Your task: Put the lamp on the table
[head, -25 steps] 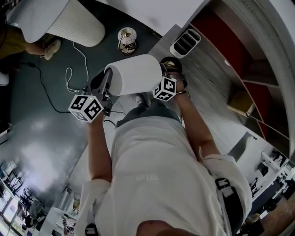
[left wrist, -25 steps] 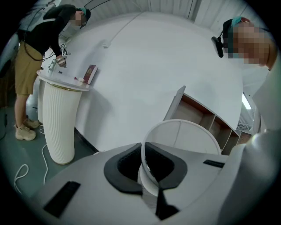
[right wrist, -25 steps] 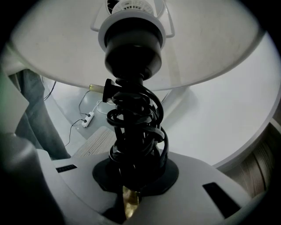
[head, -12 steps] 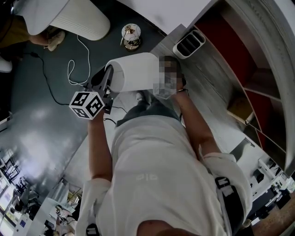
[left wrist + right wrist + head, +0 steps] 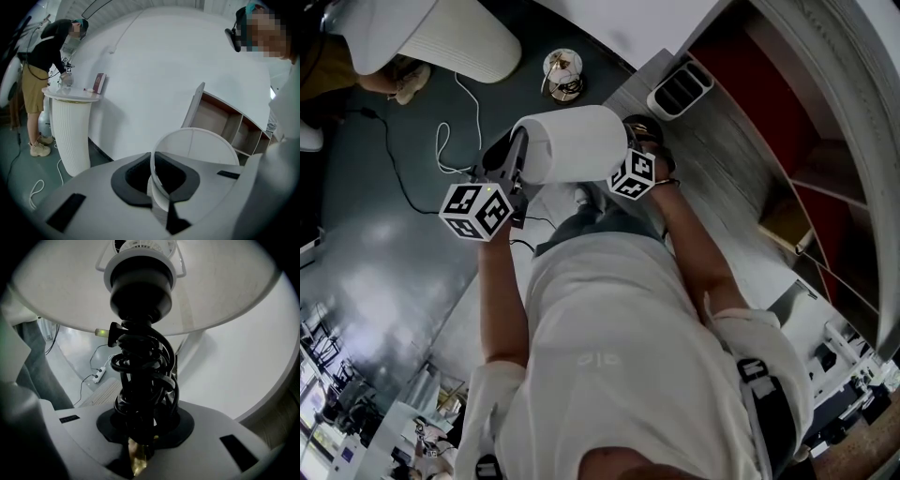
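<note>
The lamp is carried lying sideways in front of the person, its white drum shade point(image 5: 572, 142) pointing left. My left gripper point(image 5: 517, 155) is shut on the shade's rim point(image 5: 153, 180), and the thin edge runs between its dark pads point(image 5: 131, 180). My right gripper point(image 5: 639, 148) is at the lamp's other end. In the right gripper view its jaws point(image 5: 140, 446) hold the stem point(image 5: 140, 380), which is wound with black cord and shows brass low down. Those jaws are opening with the stem still between them. The shade's inside point(image 5: 211, 287) fills the top of that view.
A white ribbed pedestal table point(image 5: 455, 42) stands at the far left, and another person point(image 5: 42, 70) is beside it. On the dark floor lie a small lantern point(image 5: 562, 75) and a white cable point(image 5: 455, 141). An open shelf unit point(image 5: 811, 178) lines the right side.
The lamp and both grippers sit slightly higher in the head view than a second ago. Both grips look the same.
</note>
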`<state>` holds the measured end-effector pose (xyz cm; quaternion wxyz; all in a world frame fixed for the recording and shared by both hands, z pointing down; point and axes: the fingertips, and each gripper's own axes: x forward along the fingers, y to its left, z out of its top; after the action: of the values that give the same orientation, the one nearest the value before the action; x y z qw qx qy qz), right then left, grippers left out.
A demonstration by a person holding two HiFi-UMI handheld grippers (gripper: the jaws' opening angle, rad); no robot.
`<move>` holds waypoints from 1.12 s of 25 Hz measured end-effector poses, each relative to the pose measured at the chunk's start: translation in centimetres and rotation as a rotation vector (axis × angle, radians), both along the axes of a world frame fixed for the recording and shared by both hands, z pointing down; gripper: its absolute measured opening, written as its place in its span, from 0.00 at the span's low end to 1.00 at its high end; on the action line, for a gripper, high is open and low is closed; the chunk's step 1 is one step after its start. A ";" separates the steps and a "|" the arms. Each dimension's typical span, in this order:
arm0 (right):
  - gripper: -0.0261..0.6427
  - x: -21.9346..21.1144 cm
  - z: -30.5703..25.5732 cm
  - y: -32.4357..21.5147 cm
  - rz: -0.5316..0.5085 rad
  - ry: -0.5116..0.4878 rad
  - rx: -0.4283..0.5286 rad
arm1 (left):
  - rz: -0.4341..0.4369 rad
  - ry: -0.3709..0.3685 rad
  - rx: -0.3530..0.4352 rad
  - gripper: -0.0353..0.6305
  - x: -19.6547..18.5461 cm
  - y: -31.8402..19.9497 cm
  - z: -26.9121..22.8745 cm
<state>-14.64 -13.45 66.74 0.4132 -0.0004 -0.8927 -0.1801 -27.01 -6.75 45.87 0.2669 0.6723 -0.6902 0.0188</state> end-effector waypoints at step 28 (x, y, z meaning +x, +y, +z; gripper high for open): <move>0.42 7.0 -2.9 -2.6 0.187 -0.039 -0.047 | 0.148 -0.113 -0.043 0.10 4.6 -6.4 -2.4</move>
<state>-7.68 -16.05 63.86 0.4104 0.0766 -0.9007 -0.1198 -22.42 -13.17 43.46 0.2399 0.7133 -0.6522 0.0910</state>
